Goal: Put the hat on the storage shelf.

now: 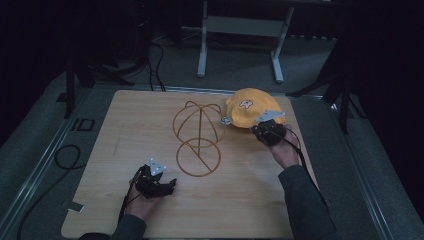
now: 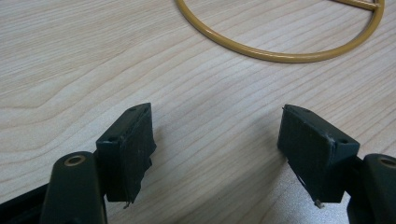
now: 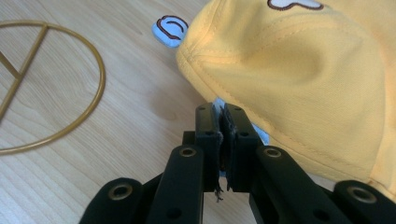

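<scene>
A yellow cap (image 1: 248, 108) with a small cartoon patch lies at the table's far right. My right gripper (image 1: 261, 129) is at its near edge; in the right gripper view the gripper (image 3: 223, 116) is shut on the light blue underside of the cap's (image 3: 303, 79) rim. A gold wire hat stand (image 1: 198, 135), a dome frame over a ring base, stands at the table's middle, just left of the cap. Near the front left, my left gripper (image 1: 167, 185) hovers open over bare wood. Seen from the left gripper view, this gripper (image 2: 217, 140) holds nothing, and the stand's ring (image 2: 280, 56) lies ahead.
The wooden table top (image 1: 125, 130) has free room left of the stand and along the front. A blue ear-shaped patch (image 3: 169, 29) pokes out beside the cap. Behind the table stand white frame legs (image 1: 202, 50). Black cables (image 1: 67, 155) lie on the floor at left.
</scene>
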